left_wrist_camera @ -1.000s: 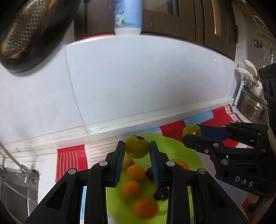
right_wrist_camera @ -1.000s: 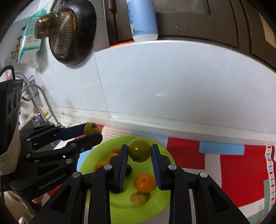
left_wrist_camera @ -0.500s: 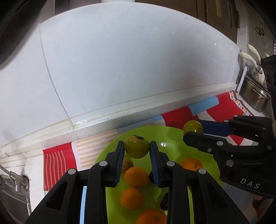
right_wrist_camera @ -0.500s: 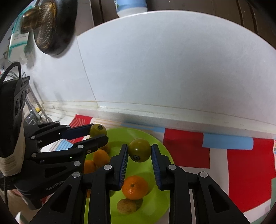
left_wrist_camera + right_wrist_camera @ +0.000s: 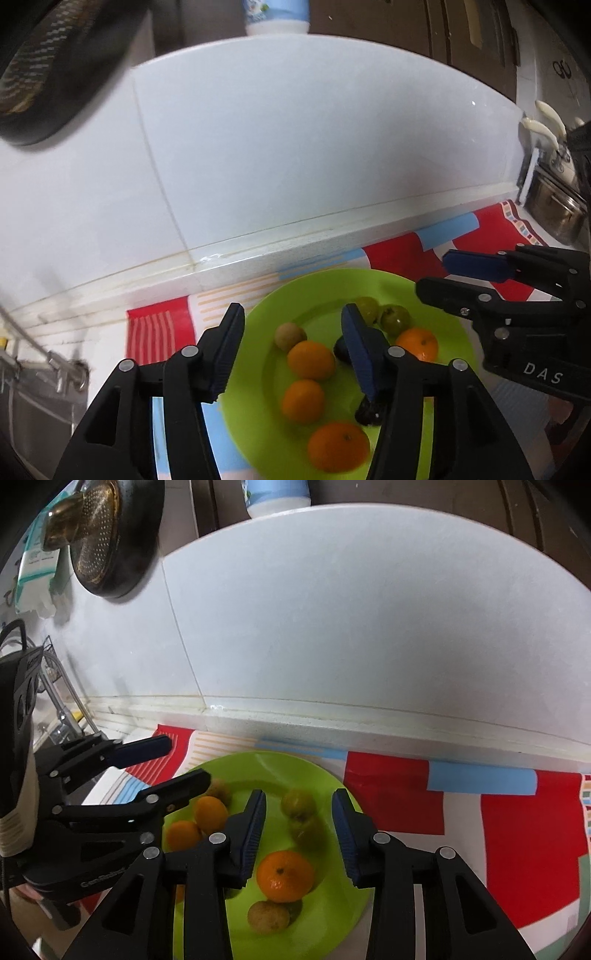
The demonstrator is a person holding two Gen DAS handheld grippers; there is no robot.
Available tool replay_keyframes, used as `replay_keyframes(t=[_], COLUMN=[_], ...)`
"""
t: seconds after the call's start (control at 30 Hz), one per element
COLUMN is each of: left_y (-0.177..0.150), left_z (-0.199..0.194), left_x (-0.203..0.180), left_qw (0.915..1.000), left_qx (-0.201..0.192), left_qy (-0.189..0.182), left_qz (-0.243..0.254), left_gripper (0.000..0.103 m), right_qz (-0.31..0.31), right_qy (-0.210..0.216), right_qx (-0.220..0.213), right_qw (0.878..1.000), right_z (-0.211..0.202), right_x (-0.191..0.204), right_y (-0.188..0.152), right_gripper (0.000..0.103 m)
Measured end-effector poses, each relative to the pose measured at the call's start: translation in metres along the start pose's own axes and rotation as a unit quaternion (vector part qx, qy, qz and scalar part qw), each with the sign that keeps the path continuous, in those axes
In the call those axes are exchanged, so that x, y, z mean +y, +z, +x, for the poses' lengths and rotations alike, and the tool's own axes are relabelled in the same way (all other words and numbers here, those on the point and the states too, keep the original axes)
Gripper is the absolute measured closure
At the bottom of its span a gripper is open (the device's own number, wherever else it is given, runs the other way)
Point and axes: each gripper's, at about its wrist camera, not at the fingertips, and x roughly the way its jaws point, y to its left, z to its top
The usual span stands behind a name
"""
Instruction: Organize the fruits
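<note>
Over the green plate (image 5: 343, 915), the left gripper (image 5: 291, 354) and right gripper (image 5: 299, 830) were both opening with nothing pinched, two greenish fruits (image 5: 384, 315) lying loose among the oranges (image 5: 311, 360), so the release step looked finished and withdrawal came next.

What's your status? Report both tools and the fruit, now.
Left tool and right tool opening, nothing between the pads. Two green fruits loose on the green plate beside the oranges. Nothing blocking.
</note>
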Motion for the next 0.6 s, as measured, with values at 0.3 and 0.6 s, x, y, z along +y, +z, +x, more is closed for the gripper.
replay_keyframes(t=[0.3, 0.6], left_y=[-0.011, -0.027], left_z=[-0.058, -0.122], left_x=[0.008, -0.001], left_qw=[0.9980, 0.9947], left_qx=[-0.028, -0.054], left_qy=[0.017, 0.048], left_qz=[-0.055, -0.073], left_gripper=[0.027, 0.013], right_qz=[-0.002, 0.000], right_qy=[-0.015, -0.031], right_qx=[-0.035, -0.065], right_qw=[0.999, 0.997], right_z=[-0.047, -0.110], right_x=[0.015, 0.031], right_y=[-0.006, -0.023], right_gripper=[0.057, 0.051])
